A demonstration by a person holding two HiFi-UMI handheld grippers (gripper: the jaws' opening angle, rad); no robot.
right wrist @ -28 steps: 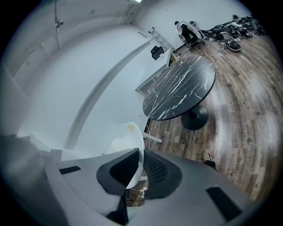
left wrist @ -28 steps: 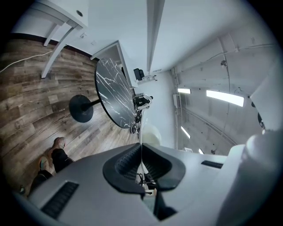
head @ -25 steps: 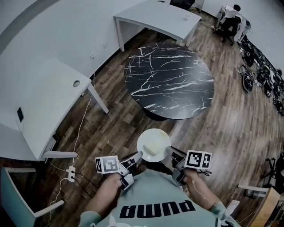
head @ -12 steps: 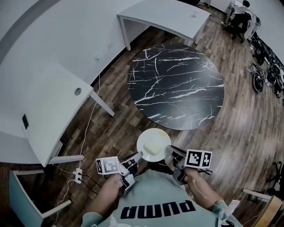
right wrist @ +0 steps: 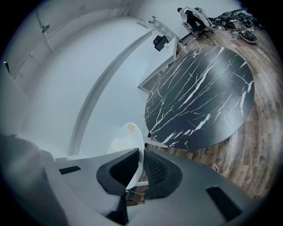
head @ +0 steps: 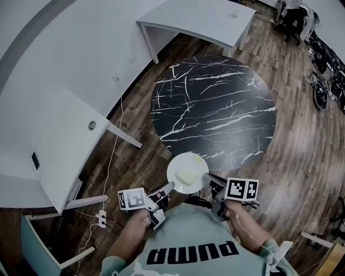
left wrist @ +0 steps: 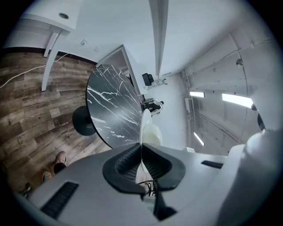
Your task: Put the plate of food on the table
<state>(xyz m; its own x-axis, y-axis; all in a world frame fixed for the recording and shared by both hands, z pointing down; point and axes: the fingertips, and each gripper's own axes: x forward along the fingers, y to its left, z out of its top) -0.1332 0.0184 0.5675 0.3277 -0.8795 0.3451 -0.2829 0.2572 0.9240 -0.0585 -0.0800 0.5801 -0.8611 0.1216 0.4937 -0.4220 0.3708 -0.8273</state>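
A round white plate [head: 187, 172] with a pale slab of food [head: 188, 176] on it hangs in front of the person's chest, its far rim just over the near edge of the round black marble table [head: 215, 110]. My left gripper [head: 170, 187] is shut on the plate's left rim. My right gripper [head: 205, 180] is shut on its right rim. In the left gripper view the plate [left wrist: 143, 128] stands edge-on between the black pads [left wrist: 128, 164]. The right gripper view shows the plate [right wrist: 128, 139] clamped between the pads [right wrist: 155, 170], with the table [right wrist: 199, 99] ahead.
White desks stand at the left [head: 59, 140] and far side [head: 199, 21]. A cable and power strip [head: 101, 218] lie on the wood floor at the left. A seated person [head: 294, 13] and scattered gear [head: 329, 75] are at the far right. The table's pedestal base [left wrist: 84, 121] shows in the left gripper view.
The plate, held by both grippers, has come closer to the marble table; its far rim now reaches the table's near edge. Both grips are unchanged.
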